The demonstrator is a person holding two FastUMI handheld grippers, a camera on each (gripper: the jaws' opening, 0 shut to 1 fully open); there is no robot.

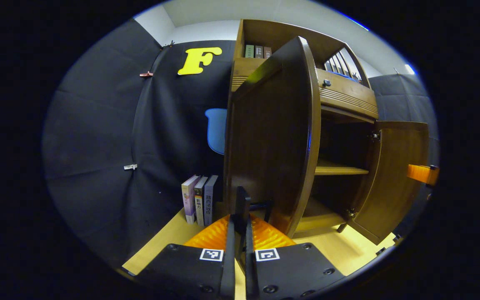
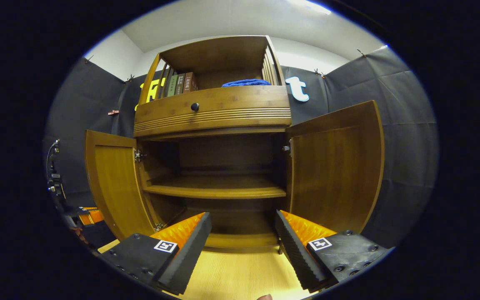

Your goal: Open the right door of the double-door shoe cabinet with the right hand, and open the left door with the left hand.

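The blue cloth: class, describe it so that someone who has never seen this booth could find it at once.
Start at the wooden shoe cabinet, whose two lower doors stand open. Look above its drawer, the one with the dark round knob, to the open top shelf. The blue cloth lies on the right half of that shelf, soft and folded, while its neighbours on the left are upright books.

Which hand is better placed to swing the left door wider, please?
Left: the left tongs grip the handle of the left door, while the right tongs hang open facing the shelf, touching nothing.
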